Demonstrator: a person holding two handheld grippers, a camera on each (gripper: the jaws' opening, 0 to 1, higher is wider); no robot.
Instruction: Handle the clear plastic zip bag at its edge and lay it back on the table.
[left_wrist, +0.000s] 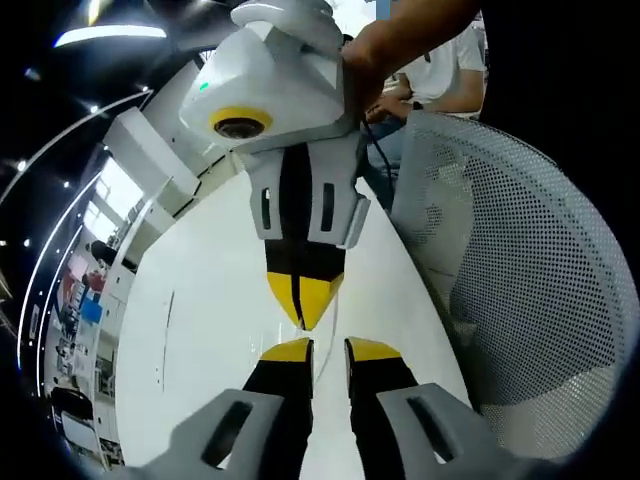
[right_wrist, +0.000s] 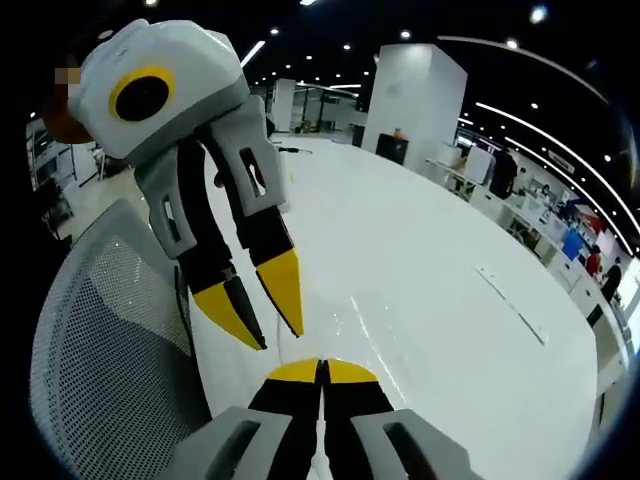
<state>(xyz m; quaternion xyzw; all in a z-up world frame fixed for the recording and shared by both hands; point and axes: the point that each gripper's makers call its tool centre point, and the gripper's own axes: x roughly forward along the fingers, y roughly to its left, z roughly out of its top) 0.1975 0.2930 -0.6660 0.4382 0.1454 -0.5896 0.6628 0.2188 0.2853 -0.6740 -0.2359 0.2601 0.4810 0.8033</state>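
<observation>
this looks like a large open-plan office or lab hall: a dark ceiling (right_wrist: 420, 20) carries rows of small spotlights and long curved light strips, and a broad white pillar (right_wrist: 415, 95) stands in the middle of the floor. a long white table (right_wrist: 430, 290) runs through the room with a grey mesh-backed office chair (right_wrist: 110, 340) drawn up at its side. further benches (right_wrist: 560, 230) with coloured clutter line the far side, where a few people stand, and a seated person (left_wrist: 440, 70) in a white shirt works near the table's end.
</observation>
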